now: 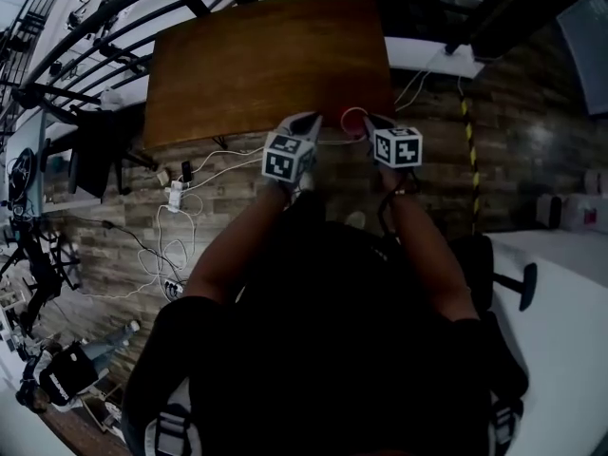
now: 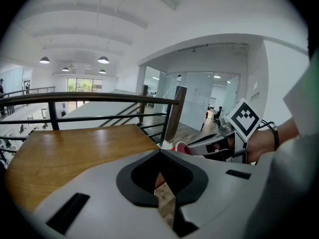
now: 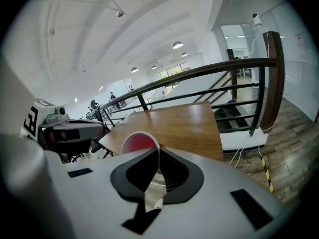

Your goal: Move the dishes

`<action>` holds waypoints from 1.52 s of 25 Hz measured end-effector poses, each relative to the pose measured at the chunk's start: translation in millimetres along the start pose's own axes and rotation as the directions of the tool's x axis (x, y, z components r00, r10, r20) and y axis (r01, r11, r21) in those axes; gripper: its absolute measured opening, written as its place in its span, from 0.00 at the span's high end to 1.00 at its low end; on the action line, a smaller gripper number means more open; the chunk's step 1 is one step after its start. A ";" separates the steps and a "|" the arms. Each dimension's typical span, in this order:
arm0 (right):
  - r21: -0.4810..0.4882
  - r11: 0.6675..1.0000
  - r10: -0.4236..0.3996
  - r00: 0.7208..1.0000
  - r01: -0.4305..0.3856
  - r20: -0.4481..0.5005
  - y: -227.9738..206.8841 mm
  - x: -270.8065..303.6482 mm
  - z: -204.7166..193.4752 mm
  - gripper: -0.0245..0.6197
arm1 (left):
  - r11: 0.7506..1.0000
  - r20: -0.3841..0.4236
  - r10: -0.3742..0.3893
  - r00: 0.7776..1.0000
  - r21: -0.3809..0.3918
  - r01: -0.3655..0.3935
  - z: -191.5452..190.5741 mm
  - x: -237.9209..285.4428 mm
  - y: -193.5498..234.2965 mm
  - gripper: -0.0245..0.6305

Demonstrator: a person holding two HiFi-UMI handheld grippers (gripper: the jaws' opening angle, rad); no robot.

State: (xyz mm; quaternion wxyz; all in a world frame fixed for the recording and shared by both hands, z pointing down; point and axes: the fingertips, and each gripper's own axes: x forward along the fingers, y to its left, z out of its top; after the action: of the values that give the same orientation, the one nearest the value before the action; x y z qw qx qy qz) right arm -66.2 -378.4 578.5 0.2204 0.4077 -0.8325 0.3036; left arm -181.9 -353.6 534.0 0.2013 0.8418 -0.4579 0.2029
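Holding one red dish [image 3: 137,142] by its rim, your right gripper [image 3: 158,157] is pinched on it at the near edge of the one table [image 1: 266,60], at 12 o'clock. Your left gripper [image 2: 160,157], at 11 o'clock, is pressed together on nothing. The move looks under way, with the dish not yet set down.

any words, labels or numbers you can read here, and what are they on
No readable text anywhere.
Marker cubes: black-and-white square patterns only, no letters or digits.
Wall sign: too small to read.
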 end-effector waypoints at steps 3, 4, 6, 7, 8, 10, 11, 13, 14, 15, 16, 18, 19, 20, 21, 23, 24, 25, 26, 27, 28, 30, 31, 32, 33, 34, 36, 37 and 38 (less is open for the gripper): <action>0.014 1.000 -0.015 1.000 0.015 0.002 -1.9 22.6 21.7 0.93 | 1.000 0.007 -0.010 1.000 0.008 0.010 17.0 10.1 30.6 0.97; 0.017 1.000 -0.022 1.000 0.021 0.003 -1.9 29.9 28.1 0.93 | 1.000 0.012 -0.015 1.000 0.013 0.015 23.0 13.0 40.7 0.97; 0.013 0.999 -0.041 0.999 0.041 0.006 -1.6 43.3 41.9 0.93 | 0.999 0.016 -0.031 0.999 0.030 0.030 33.7 18.7 60.3 0.97; 0.013 0.999 -0.053 0.999 0.053 0.010 -1.6 50.1 50.6 0.93 | 0.998 0.016 -0.041 0.999 0.040 0.040 39.7 22.1 70.5 0.97; 0.018 0.998 -0.065 0.998 0.065 0.014 -1.7 56.9 59.6 0.93 | 0.997 0.016 -0.053 0.998 0.049 0.052 46.4 25.5 80.5 0.97; 0.041 0.995 -0.088 0.996 0.087 0.019 -1.5 67.8 72.5 0.93 | 0.995 0.020 -0.080 0.997 0.058 0.079 58.2 31.3 96.3 0.97; 0.053 0.994 -0.097 0.995 0.095 0.020 -1.0 70.9 75.7 0.93 | 0.994 0.022 -0.093 0.995 0.056 0.091 61.5 33.2 101.8 0.97; 0.071 0.991 -0.111 0.994 0.109 0.021 -1.3 75.0 79.1 0.93 | 0.993 0.020 -0.106 0.994 0.051 0.105 63.2 37.8 111.8 0.97; 0.077 0.990 -0.117 0.993 0.115 0.019 -3.2 77.4 80.2 0.93 | 0.993 0.016 -0.108 0.994 0.048 0.107 63.0 41.6 116.9 0.97; 0.081 0.989 -0.122 0.992 0.121 0.012 -6.6 80.3 80.8 0.93 | 0.993 0.012 -0.108 0.994 0.044 0.107 62.7 46.5 121.4 0.97; 0.084 0.989 -0.126 0.992 0.125 0.003 -10.7 83.4 80.6 0.93 | 0.994 0.011 -0.106 0.994 0.042 0.106 62.3 51.8 124.7 0.97; 0.087 0.988 -0.128 0.992 0.129 -0.018 -17.8 91.6 79.0 0.93 | 0.994 0.008 -0.102 0.995 0.043 0.102 60.5 61.5 129.8 0.97; 0.087 0.988 -0.126 0.992 0.127 -0.025 -20.9 97.6 80.1 0.93 | 0.994 0.004 -0.099 0.995 0.044 0.099 60.3 66.8 133.6 0.97; 0.087 0.988 -0.123 0.992 0.125 -0.031 -24.3 104.2 82.8 0.93 | 0.994 0.000 -0.097 0.995 0.041 0.097 60.7 73.0 137.9 0.97; 0.086 0.989 -0.119 0.992 0.122 -0.037 -28.3 110.5 85.8 0.93 | 0.995 -0.006 -0.094 0.996 0.034 0.094 60.9 79.9 141.6 0.97; 0.082 0.990 -0.107 0.993 0.111 -0.052 -38.2 122.0 91.0 0.93 | 0.996 -0.018 -0.086 0.996 0.016 0.086 60.5 94.2 145.7 0.97; 0.079 0.991 -0.100 0.993 0.104 -0.061 -43.5 128.2 93.4 0.93 | 0.997 -0.024 -0.079 0.997 0.010 0.079 60.6 101.0 147.3 0.97; 0.078 0.992 -0.092 0.993 0.097 -0.072 -48.7 135.0 95.7 0.93 | 0.997 -0.031 -0.071 0.997 0.004 0.071 60.8 107.1 149.1 0.97; 0.078 0.993 -0.083 0.993 0.090 -0.084 -53.8 142.1 97.5 0.93 | 0.998 -0.037 -0.063 0.997 -0.003 0.063 60.9 112.6 150.8 0.97; 0.080 0.993 -0.075 0.992 0.083 -0.097 -59.1 149.2 98.8 0.93 | 0.998 -0.043 -0.056 0.998 -0.010 0.056 60.7 118.0 152.4 0.97; 0.082 0.994 -0.066 0.992 0.075 -0.110 -64.5 156.3 99.9 0.93 | 0.999 -0.049 -0.049 0.998 -0.018 0.049 60.6 123.8 154.0 0.97; 0.081 0.995 -0.048 0.989 0.060 -0.139 -76.3 170.7 101.9 0.93 | 0.999 -0.058 -0.033 0.998 -0.032 0.032 61.4 137.0 159.2 0.97; 0.082 0.995 -0.040 0.988 0.053 -0.152 -82.5 177.9 103.0 0.93 | 0.999 -0.062 -0.024 0.998 -0.039 0.022 62.3 144.0 162.6 0.97; 0.086 0.995 -0.030 0.986 0.045 -0.163 -88.3 184.8 103.5 0.93 | 0.999 -0.065 -0.015 0.998 -0.046 0.012 62.7 150.4 165.6 0.97; 0.096 0.995 -0.019 0.985 0.036 -0.173 -93.5 191.3 102.6 0.93 | 0.999 -0.070 -0.006 0.997 -0.053 0.003 61.8 156.0 167.8 0.97; 0.109 0.994 -0.006 0.983 0.026 -0.182 -98.6 197.2 100.7 0.93 | 0.998 -0.076 0.002 0.997 -0.061 -0.006 59.6 161.1 169.3 0.97; 0.131 0.991 0.013 0.979 0.014 -0.205 -108.5 207.8 95.3 0.93 | 0.996 -0.088 0.017 0.996 -0.083 -0.024 53.4 170.0 171.5 0.97; 0.135 0.991 0.019 0.976 0.011 -0.218 -113.0 212.3 92.6 0.93 | 0.995 -0.094 0.025 0.995 -0.092 -0.033 50.3 173.8 172.4 0.97; 0.135 0.991 0.023 0.973 0.008 -0.229 -117.0 216.3 90.5 0.93 | 0.994 -0.098 0.032 0.995 -0.098 -0.042 47.7 177.2 173.1 0.97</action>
State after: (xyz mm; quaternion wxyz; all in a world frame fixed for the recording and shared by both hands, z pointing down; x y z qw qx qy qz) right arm -105.4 -614.8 684.5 0.2862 0.3806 -0.7804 0.4052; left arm -233.6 -587.2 613.8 0.2615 0.8112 -0.4728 0.2238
